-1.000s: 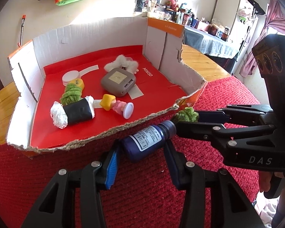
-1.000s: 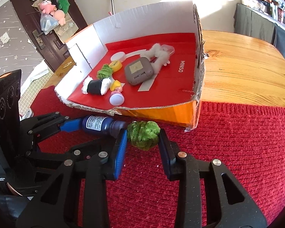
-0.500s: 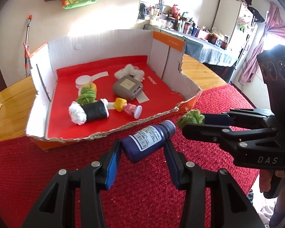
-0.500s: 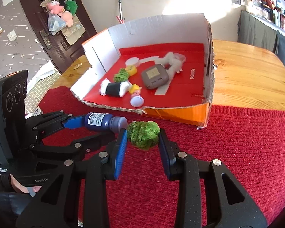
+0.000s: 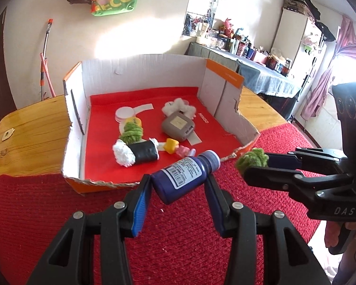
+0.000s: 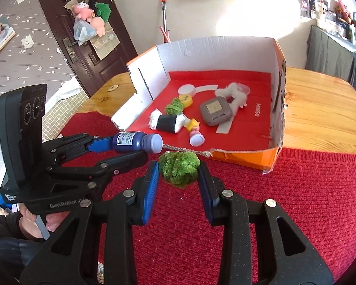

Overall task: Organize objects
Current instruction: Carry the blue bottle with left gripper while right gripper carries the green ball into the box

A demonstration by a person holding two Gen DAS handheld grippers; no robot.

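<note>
My left gripper [image 5: 178,185] is shut on a dark blue bottle [image 5: 185,179] with a white label, held tilted above the red mat just before the box's torn front edge. To its right, my right gripper [image 6: 178,169] is shut on a fuzzy green ball [image 6: 179,169], also lifted off the mat. In the right wrist view the blue bottle [image 6: 136,142] pokes out of the left gripper beside the ball. The open cardboard box [image 5: 142,71] with a red floor [image 5: 111,166] holds a sushi-roll toy [image 5: 136,153], another green ball [image 5: 131,131], a grey case [image 5: 178,125] and white fluff [image 5: 178,104].
The box stands half on a wooden table [image 6: 320,99], half on a red knitted mat [image 6: 308,201]. Inside also lie a white lid [image 5: 124,114], a yellow piece [image 5: 171,145] and a pink-white toy [image 6: 196,137]. A door [image 6: 90,35] stands far left; cluttered shelves [image 5: 237,45] far right.
Both grippers have risen and pulled back from the box with the bottle and green ball still held; the box now looks smaller and farther away.
</note>
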